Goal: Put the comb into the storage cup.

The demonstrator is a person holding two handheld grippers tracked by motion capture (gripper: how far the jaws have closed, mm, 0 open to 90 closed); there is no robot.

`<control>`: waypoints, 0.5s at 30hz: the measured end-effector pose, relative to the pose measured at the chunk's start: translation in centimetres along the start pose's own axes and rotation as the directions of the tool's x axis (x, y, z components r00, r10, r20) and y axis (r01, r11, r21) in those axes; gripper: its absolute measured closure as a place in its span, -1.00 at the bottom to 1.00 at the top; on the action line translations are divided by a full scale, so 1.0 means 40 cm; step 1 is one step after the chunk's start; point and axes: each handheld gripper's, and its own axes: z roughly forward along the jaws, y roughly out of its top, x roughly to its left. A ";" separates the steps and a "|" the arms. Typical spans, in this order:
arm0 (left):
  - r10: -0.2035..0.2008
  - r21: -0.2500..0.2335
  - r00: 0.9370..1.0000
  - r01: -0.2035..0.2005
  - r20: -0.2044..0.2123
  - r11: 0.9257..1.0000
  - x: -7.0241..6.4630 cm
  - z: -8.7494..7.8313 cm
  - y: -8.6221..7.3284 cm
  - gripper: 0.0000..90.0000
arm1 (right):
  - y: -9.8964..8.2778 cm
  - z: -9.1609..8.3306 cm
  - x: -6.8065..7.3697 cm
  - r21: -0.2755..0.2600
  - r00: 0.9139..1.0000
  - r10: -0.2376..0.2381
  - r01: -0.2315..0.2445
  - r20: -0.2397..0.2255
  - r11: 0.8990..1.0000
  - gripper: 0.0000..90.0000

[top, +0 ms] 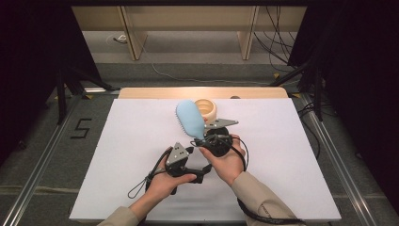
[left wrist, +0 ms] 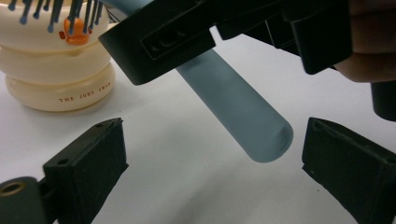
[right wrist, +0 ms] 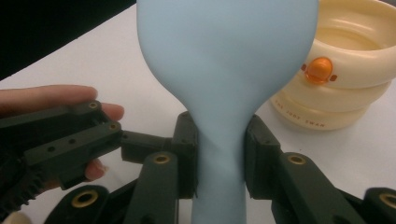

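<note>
While you are working over the white table (top: pixel 141 141), this is how things are standing.

Brush: you are holding the pale blue brush (top: pixel 190 118) off the table, head pointing up and away from you, bristles facing your left, its handle end slanting down toward your left gripper.

Right gripper: your right gripper (right wrist: pixel 219 154) is clamping the brush by its narrow neck; both black jaws are pressing on the handle from either side, as the right gripper view is showing.

Left gripper: your left gripper (left wrist: pixel 212 156) is standing wide open, holding nothing. The rounded end of the brush handle (left wrist: pixel 243 112) is hanging just above the gap between its jaws, touching neither.

Holder: the cream ringed holder (top: pixel 207 108) with an orange duck mark is sitting on the table just behind the brush head, near the far edge.

Hands: your two hands are working close together near the middle of the table, left hand (top: pixel 164 181) slightly nearer to you.
</note>
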 end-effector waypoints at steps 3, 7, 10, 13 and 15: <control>0.001 -0.001 1.000 -0.001 0.003 1.000 0.001 0.003 0.001 -0.86 | -0.001 0.001 0.002 -0.002 1.000 0.000 0.000 0.002 1.000 0.56; 0.001 -0.003 1.000 -0.001 0.005 1.000 0.000 0.006 0.003 -0.86 | -0.001 0.001 0.003 -0.008 1.000 0.002 -0.002 0.003 1.000 0.56; -0.005 -0.005 1.000 0.005 0.009 1.000 -0.002 0.010 0.003 -0.85 | -0.002 0.001 0.004 -0.008 1.000 0.004 -0.004 0.000 1.000 0.56; -0.006 -0.005 1.000 0.006 0.015 1.000 -0.003 0.012 0.003 -0.85 | -0.003 0.003 0.005 -0.007 1.000 0.002 -0.002 -0.001 1.000 0.56; -0.006 -0.008 1.000 0.006 0.017 1.000 -0.002 0.014 0.003 -0.84 | -0.004 0.005 0.006 -0.009 1.000 0.001 -0.001 -0.002 1.000 0.56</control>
